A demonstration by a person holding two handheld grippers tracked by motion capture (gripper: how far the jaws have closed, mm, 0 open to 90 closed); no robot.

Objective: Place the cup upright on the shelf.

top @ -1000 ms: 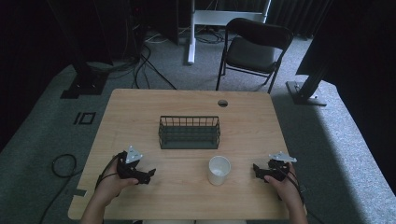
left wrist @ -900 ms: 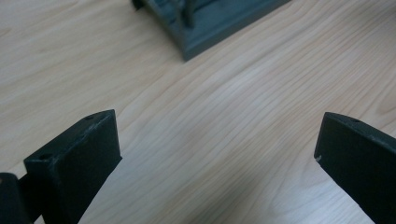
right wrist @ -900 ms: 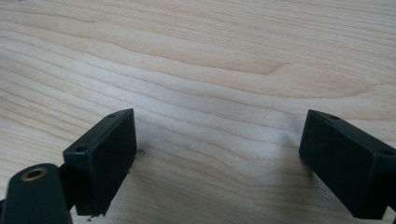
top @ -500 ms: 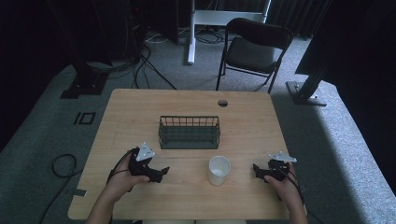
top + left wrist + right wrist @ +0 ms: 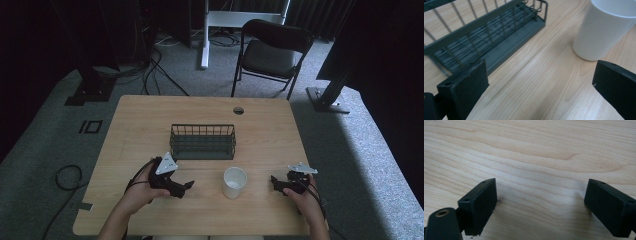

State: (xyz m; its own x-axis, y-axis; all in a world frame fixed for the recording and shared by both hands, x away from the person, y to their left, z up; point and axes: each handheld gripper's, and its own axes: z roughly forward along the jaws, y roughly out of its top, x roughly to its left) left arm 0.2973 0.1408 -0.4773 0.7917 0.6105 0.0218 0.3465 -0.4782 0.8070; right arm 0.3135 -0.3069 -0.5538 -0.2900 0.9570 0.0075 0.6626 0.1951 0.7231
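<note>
My left gripper (image 5: 186, 186) gapes wide, empty, aimed at the white cup (image 5: 234, 182), right gripper (image 5: 274, 183) likewise spread over the wooden table (image 5: 150, 115).

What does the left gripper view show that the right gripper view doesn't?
Left gripper view: beyond its own wide-open jaws stand the white cup, upright at upper right, and the dark wire basket at upper left, the two apart from each other. Right gripper view: bare wood grain between and beyond its own wide-open jaws. Shared: the light wooden table, and a pair of black jaws held apart with nothing between them.
</note>
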